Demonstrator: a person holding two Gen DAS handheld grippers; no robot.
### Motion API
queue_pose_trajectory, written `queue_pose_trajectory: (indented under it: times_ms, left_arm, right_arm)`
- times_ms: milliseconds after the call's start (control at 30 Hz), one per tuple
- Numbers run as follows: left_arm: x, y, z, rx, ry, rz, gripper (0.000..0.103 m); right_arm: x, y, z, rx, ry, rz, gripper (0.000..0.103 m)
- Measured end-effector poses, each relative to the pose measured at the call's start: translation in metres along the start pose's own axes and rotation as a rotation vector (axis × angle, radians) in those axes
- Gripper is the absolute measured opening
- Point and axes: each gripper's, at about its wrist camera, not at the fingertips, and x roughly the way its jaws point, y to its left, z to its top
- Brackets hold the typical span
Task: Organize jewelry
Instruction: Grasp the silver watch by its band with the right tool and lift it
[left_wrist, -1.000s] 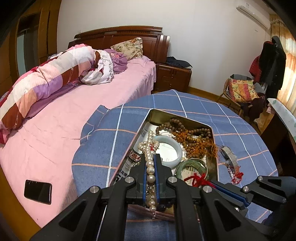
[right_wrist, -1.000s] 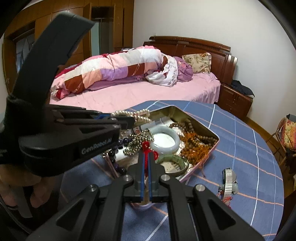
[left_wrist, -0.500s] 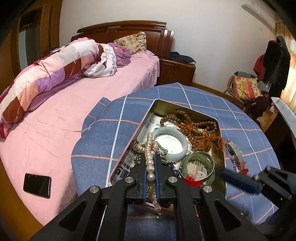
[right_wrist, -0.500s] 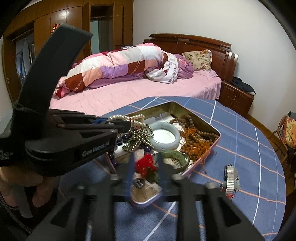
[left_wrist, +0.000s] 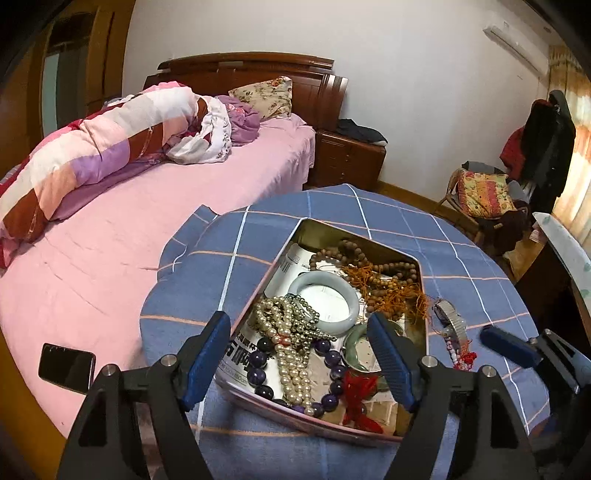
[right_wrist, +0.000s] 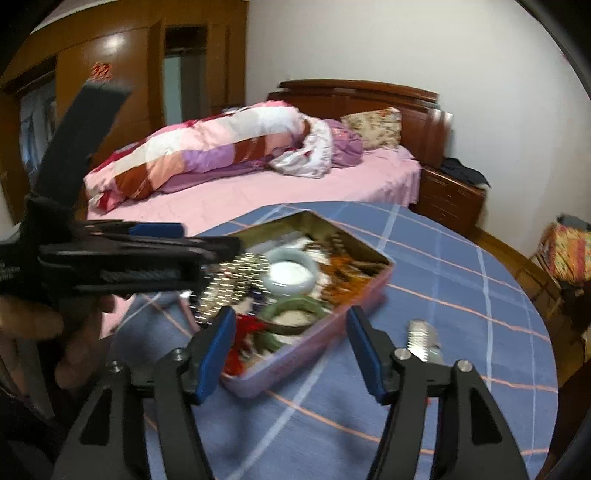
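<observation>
A metal tin (left_wrist: 354, 230) on the blue checked tablecloth holds a pearl necklace (left_wrist: 291, 332), purple beads (left_wrist: 258, 373), a white bangle (left_wrist: 325, 299), a green bangle (left_wrist: 354, 343), brown wooden beads (left_wrist: 373, 266) and a red tassel (left_wrist: 356, 391). My left gripper (left_wrist: 297, 321) hovers over the tin's near end. Its jaws are opening wide, and the pearls lie loose in the tin below them. In the blurred right wrist view, my right gripper (right_wrist: 291, 321) hangs over the tin's (right_wrist: 373, 291) near corner, jaws opening with nothing gripped. The tassel (right_wrist: 243, 328) lies in the tin.
A silver watch (left_wrist: 450, 321) with a small bead string lies on the cloth right of the tin. A pink bed (left_wrist: 147, 236) with a rolled quilt adjoins the round table, and a black phone (left_wrist: 66, 367) lies on it. A nightstand (left_wrist: 347, 158) and a chair (left_wrist: 484, 199) stand further back.
The left gripper let go of the pearl necklace, which now lies in the tin. The right gripper released the red tassel into the tin and drew back to the right.
</observation>
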Motion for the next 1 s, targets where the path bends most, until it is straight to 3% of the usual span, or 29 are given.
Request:
queue_pose_trajectory:
  times_ms: [300, 700, 833, 867, 933, 1000]
  left_arm:
    - [0.015, -0.001, -0.002, -0.012, 0.041, 0.074, 0.077]
    - [0.025, -0.018, 0.006, 0.032, 0.044, 0.101, 0.077]
    - [0.028, -0.025, 0.009, 0.053, 0.042, 0.102, 0.077]
    - [0.028, -0.026, 0.01, 0.059, 0.041, 0.103, 0.077]
    - [0.03, -0.029, 0.01, 0.071, 0.046, 0.101, 0.077]
    - [0.03, -0.03, 0.011, 0.076, 0.045, 0.098, 0.077]
  right_arm:
    - [0.001, -0.075, -0.027, 0.198, 0.083, -0.151, 0.065]
    - [0.034, -0.085, -0.013, 0.176, 0.154, -0.158, 0.063]
    - [0.057, -0.089, -0.009, 0.176, 0.208, -0.17, 0.046]
    - [0.062, -0.09, -0.01, 0.17, 0.228, -0.177, 0.032]
    - [0.067, -0.091, -0.013, 0.158, 0.241, -0.186, 0.018]
    - [0.061, -0.093, -0.013, 0.167, 0.226, -0.175, 0.017]
